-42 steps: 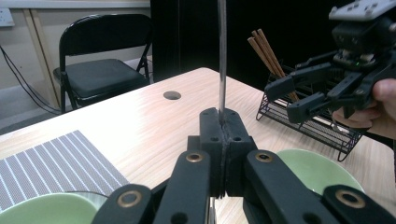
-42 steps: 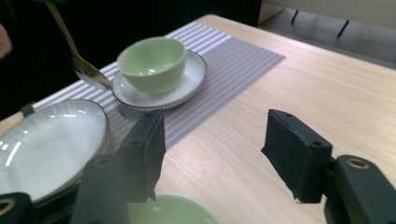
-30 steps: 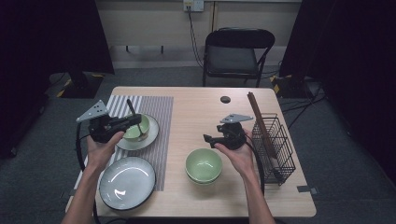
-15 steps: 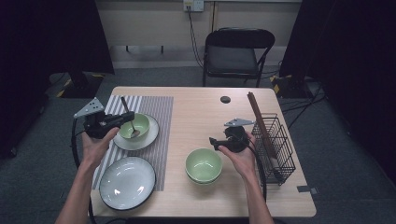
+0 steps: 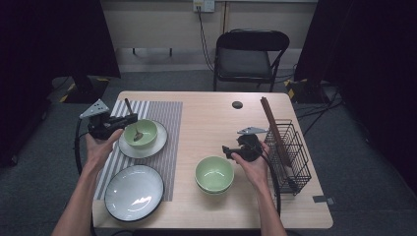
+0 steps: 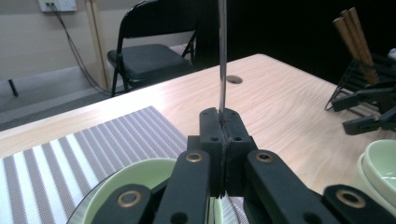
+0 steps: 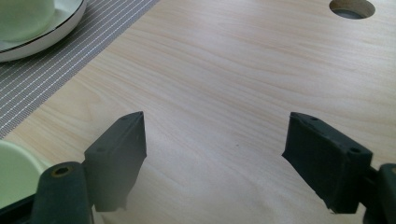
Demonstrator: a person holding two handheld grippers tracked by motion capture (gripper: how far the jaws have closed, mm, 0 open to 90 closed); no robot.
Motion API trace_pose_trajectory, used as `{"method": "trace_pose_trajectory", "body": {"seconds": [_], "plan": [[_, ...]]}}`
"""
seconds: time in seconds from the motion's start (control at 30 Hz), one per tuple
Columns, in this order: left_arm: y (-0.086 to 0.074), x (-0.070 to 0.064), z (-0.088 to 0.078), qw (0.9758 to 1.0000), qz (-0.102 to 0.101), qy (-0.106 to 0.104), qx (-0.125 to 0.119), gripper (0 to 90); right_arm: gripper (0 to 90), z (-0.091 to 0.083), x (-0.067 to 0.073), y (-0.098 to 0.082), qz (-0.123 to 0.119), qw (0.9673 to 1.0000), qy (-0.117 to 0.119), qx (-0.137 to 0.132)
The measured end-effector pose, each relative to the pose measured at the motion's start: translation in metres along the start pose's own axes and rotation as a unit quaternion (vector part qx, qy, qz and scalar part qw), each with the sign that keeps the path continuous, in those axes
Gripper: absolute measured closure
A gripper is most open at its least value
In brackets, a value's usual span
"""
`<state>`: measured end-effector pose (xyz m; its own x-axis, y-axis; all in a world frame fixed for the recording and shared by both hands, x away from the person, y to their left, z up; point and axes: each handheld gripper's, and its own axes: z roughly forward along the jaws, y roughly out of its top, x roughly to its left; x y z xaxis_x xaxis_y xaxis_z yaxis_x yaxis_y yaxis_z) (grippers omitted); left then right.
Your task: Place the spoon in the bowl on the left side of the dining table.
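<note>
The left gripper (image 5: 129, 119) is clenched on the thin handle of a metal spoon (image 5: 138, 134), whose rounded head dips into the small pale-green ceramic bowl (image 5: 141, 132); gripping the handle high up likely keeps the black jaws clear of the glaze. In the left gripper view the handle (image 6: 222, 60) rises straight and narrow from between the closed pads. That bowl sits on a white, dark-rimmed glossy plate (image 5: 156, 147) on the grey-and-white striped woven placemat (image 5: 168, 115) toward the table's left edge. The right gripper (image 5: 227, 150) hangs over bare light-wood tabletop (image 7: 243, 74) just beyond a stack of green bowls (image 5: 214, 173) near the front edge; its jaws have just been opening and hold nothing, probably readying for that stack's rim. A black wire rack (image 5: 291, 155) with brown wooden chopsticks (image 5: 271, 120) stands by the right edge.
</note>
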<state>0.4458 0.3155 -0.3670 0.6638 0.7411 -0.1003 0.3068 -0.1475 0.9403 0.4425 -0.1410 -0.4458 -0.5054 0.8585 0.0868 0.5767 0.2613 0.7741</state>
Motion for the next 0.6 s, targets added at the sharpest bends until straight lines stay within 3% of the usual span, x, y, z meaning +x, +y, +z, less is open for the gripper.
{"method": "trace_pose_trajectory", "body": {"seconds": [0.07,0.2,0.4,0.6], "plan": [[-0.002,0.001,0.001,1.0,-0.005,-0.001,0.001,89.7,20.0,0.002,-0.002,-0.001,-0.001,1.0,-0.004,0.002],[-0.006,0.0,0.004,0.9998,0.004,0.012,0.014,89.7,19.3,0.006,-0.005,-0.005,0.003,0.9999,-0.013,0.01],[-0.011,-0.002,0.01,0.9996,0.012,0.003,0.026,89.6,19.2,0.013,-0.007,-0.012,0.003,0.999,-0.038,0.025],[-0.014,-0.005,0.012,0.9995,0.011,-0.005,0.03,89.4,19.1,0.017,-0.011,-0.02,0.012,0.9984,-0.043,0.035]]}}
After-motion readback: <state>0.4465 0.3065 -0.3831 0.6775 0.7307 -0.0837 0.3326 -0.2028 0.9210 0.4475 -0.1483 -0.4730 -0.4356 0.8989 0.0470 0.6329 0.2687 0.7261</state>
